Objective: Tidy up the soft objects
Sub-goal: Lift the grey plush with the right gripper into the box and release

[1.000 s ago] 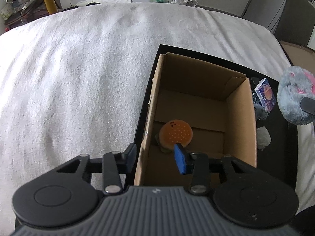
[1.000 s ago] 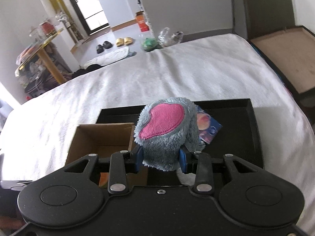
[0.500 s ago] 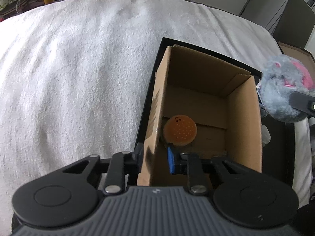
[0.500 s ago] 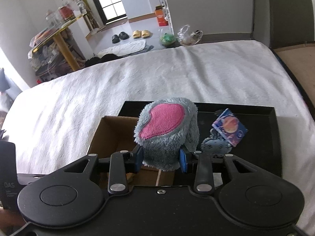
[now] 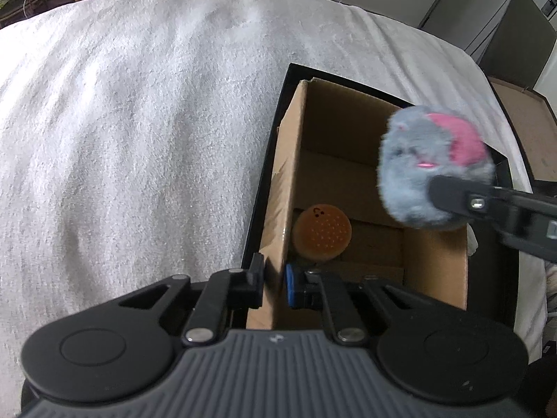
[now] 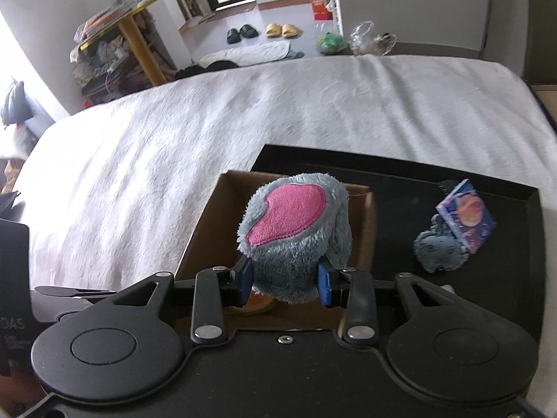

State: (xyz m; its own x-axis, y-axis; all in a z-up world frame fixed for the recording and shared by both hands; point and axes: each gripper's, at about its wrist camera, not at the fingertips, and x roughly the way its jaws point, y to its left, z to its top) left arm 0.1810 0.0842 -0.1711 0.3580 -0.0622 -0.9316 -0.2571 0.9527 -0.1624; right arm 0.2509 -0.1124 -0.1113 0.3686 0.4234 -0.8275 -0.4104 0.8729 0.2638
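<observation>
My left gripper [image 5: 275, 278] is shut on the left wall of the open cardboard box [image 5: 283, 188], one pad outside and the blue pad inside. An orange burger-shaped soft toy [image 5: 322, 232] lies on the box floor just beyond the pads. My right gripper [image 6: 284, 280] is shut on a grey plush toy [image 6: 296, 230] with a pink patch. It holds the toy over the box [image 6: 209, 230]; in the left wrist view the plush toy [image 5: 417, 160] hangs above the box's right side.
The box stands in a black tray [image 6: 400, 188] on a bed covered by a white blanket [image 5: 139, 122]. A blue picture packet [image 6: 466, 216] and a grey-blue fluffy piece [image 6: 438, 252] lie in the tray right of the box. Furniture and shoes stand beyond the bed.
My left gripper's jaws closed onto the box's left wall. My right gripper carried the plush toy leftward, from over the tray to above the box.
</observation>
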